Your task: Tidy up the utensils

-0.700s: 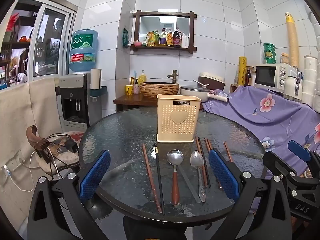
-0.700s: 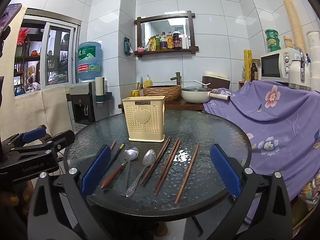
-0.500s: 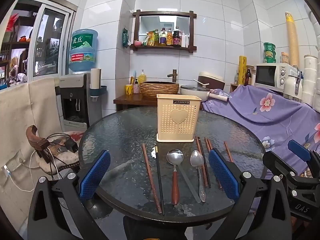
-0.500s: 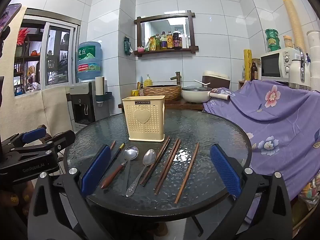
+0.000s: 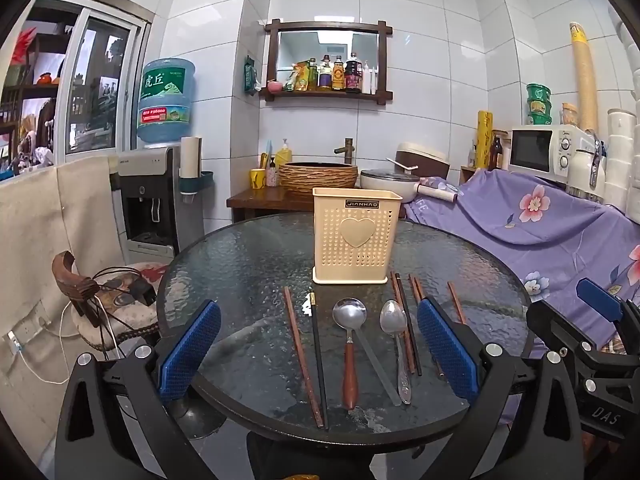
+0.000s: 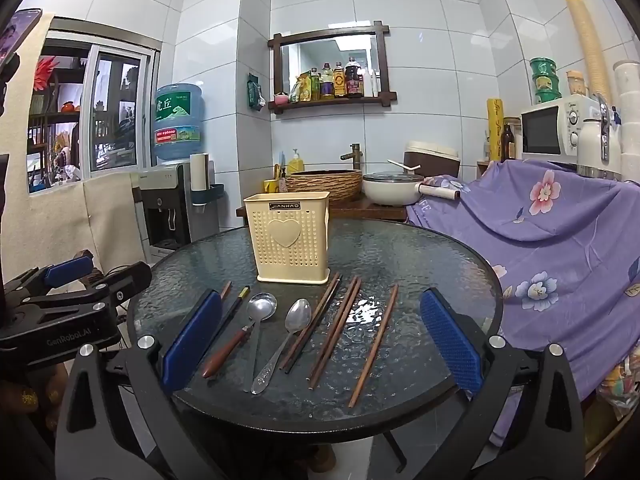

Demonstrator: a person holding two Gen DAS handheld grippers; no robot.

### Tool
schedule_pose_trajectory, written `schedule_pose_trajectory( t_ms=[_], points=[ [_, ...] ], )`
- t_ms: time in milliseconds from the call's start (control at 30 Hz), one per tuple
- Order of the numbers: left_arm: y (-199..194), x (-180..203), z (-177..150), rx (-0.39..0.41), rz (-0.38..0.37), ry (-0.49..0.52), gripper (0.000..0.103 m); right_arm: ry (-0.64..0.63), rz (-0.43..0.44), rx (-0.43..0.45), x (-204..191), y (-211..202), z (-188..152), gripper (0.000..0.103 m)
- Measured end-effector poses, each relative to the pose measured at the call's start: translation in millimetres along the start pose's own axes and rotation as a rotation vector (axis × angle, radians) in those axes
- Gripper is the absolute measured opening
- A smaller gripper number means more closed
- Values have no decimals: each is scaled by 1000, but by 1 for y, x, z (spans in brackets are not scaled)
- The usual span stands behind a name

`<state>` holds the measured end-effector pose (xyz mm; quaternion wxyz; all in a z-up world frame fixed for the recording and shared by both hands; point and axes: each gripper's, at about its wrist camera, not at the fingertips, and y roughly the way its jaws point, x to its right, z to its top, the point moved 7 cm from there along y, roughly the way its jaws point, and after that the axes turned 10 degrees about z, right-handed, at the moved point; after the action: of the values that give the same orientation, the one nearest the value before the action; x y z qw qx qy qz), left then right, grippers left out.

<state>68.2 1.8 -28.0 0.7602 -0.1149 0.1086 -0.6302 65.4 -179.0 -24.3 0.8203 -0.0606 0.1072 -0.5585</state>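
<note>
Nothing is picked yet: my left hand-held gripper (image 5: 318,342) and right hand-held gripper (image 6: 320,340) hang released over utensils lying on the surface (image 5: 248,264) before the empty-looking holder (image 5: 356,236). Next, I judge, comes closing on one chopstick (image 6: 374,346).

My left gripper (image 5: 318,350) is level, its blue-padded fingers (image 5: 188,350) spread wide with nothing between them. My right gripper (image 6: 320,346) is in the same pose, jaws fully parted and empty, and shows at the left view's right edge.
</note>
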Motion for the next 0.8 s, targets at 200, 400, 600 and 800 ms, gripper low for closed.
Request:
schedule_pose_trajectory(
  t_ms=[200, 400, 600, 800],
  points=[
    [-1, -2, 0, -2, -1, 0, 97, 0, 0, 0, 1, -1, 2, 98],
    [-2, 1, 3, -1, 3, 7, 97, 1, 1, 0, 1, -2, 2, 98],
    [-2, 1, 3, -3, 3, 7, 97, 1, 0, 0, 1, -1, 2, 98],
    [-2, 1, 3, -2, 2, 8, 97, 1, 1, -3, 1, -1, 2, 98]
  ],
)
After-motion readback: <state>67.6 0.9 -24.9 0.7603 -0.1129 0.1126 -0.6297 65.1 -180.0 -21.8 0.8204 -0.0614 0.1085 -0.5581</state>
